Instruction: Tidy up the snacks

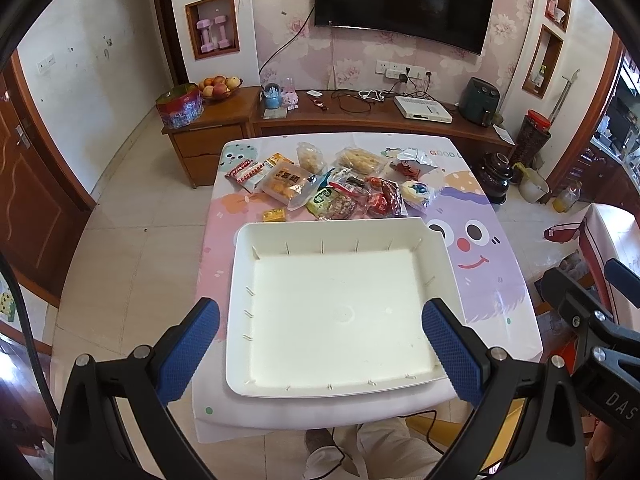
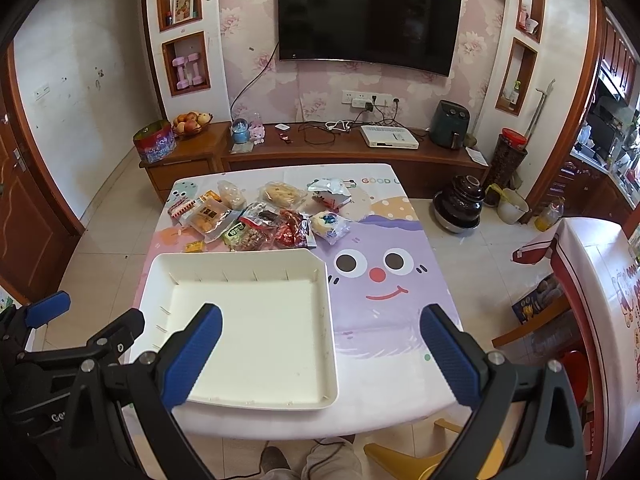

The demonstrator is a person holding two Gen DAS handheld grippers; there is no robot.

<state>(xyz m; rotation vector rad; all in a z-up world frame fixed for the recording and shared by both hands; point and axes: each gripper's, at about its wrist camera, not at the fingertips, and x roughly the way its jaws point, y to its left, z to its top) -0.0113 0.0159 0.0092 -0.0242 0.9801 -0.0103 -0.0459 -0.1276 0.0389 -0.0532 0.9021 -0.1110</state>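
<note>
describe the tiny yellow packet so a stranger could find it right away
Start at the white tray on the cartoon tablecloth. Just past its far left corner lies the small yellow packet, alone, square and flat, much smaller than the snack bags piled behind it.

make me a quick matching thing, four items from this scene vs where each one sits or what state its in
Items:
1. white tray
2. snack packets
3. fruit bowl
4. left gripper

Descriptions:
A. piled on the table beyond the tray
B. open, holding nothing
C. empty, on the near part of the table
D. on the wooden cabinet by the wall

Pairs: 1-C, 2-A, 3-D, 4-B
</note>
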